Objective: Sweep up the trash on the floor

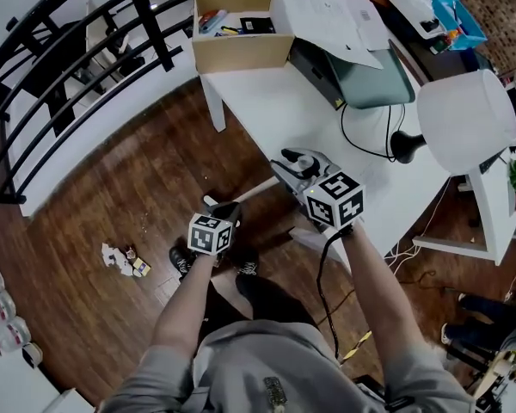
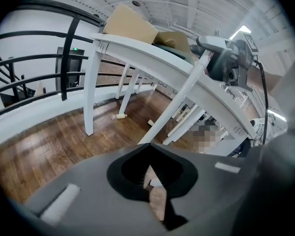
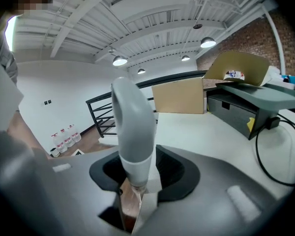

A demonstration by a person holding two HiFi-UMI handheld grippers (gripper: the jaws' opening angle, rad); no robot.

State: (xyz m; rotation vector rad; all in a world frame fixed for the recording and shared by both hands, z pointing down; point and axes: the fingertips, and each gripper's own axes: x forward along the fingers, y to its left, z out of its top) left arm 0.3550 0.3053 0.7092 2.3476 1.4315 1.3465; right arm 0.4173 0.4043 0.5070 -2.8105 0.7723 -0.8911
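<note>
On the wooden floor, well off the counter's left corner, lies one heap of trash. One broom handle, two tools. The left tool is pressed together at the white shaft. The right tool is spread around the grey grip. One cardboard box, print unreadable.

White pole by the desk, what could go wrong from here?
Drop: the right claw looks open round the grey grip, and the left claw is shut with the white pole only at its tips, so neither hold looks sure.
Knock: that grip end hangs over the table, near the black cable and the lamp; a wide swing might catch them.
</note>
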